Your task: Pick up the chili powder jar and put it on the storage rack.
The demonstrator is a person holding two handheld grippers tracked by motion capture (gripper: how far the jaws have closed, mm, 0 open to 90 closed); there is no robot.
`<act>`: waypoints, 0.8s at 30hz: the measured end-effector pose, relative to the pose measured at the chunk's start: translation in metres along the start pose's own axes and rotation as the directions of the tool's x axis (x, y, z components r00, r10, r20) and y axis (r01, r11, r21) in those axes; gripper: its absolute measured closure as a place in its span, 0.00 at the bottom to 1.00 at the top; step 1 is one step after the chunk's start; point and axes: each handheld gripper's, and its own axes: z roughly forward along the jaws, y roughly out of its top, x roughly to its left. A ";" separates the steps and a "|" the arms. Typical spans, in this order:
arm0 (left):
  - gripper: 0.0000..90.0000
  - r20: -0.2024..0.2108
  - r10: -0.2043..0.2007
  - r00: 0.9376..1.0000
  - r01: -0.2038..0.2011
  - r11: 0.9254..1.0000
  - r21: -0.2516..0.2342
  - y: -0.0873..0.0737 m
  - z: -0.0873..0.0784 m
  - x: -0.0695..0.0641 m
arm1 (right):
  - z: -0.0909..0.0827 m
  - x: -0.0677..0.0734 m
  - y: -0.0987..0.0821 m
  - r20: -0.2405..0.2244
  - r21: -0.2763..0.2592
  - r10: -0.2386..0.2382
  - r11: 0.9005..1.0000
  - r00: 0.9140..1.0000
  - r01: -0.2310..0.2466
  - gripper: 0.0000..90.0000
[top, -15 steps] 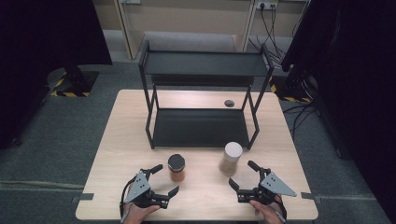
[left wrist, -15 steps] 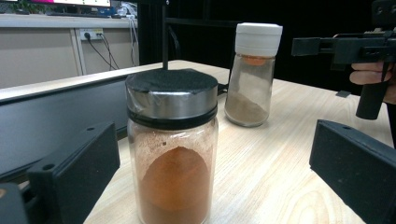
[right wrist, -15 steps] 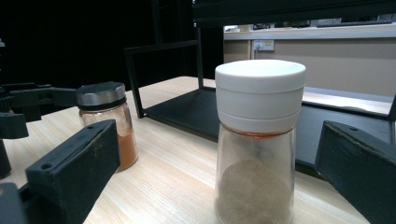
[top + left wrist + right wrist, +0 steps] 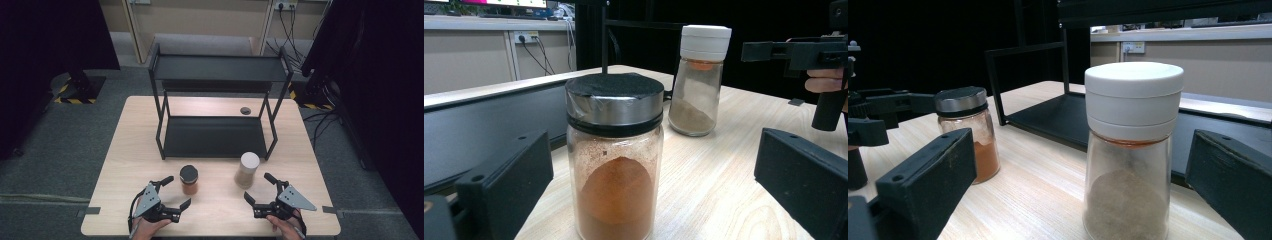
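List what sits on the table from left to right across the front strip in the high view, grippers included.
Left gripper, jaws open → glass jar of orange-brown powder with a black lid → glass jar of tan powder with a white cap → right gripper, jaws open.

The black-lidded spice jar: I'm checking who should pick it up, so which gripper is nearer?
Left. The left gripper sits open just in front of the black-lidded spice jar, not touching; the right gripper is farther off, facing the white-capped jar.
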 end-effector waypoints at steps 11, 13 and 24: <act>0.02 -0.005 -0.003 1.000 0.003 1.000 -0.005 -0.002 0.001 0.000 | 0.000 -0.001 0.000 0.004 -0.005 0.008 1.000 1.000 -0.008 0.00; 0.02 -0.006 -0.004 1.000 0.004 1.000 -0.005 -0.002 0.002 0.000 | 0.000 -0.001 0.000 0.004 -0.005 0.011 1.000 1.000 -0.011 0.00; 0.03 -0.014 -0.005 1.000 0.005 1.000 0.001 -0.001 0.008 0.004 | 0.002 -0.002 -0.001 0.000 -0.004 0.018 1.000 1.000 -0.018 0.00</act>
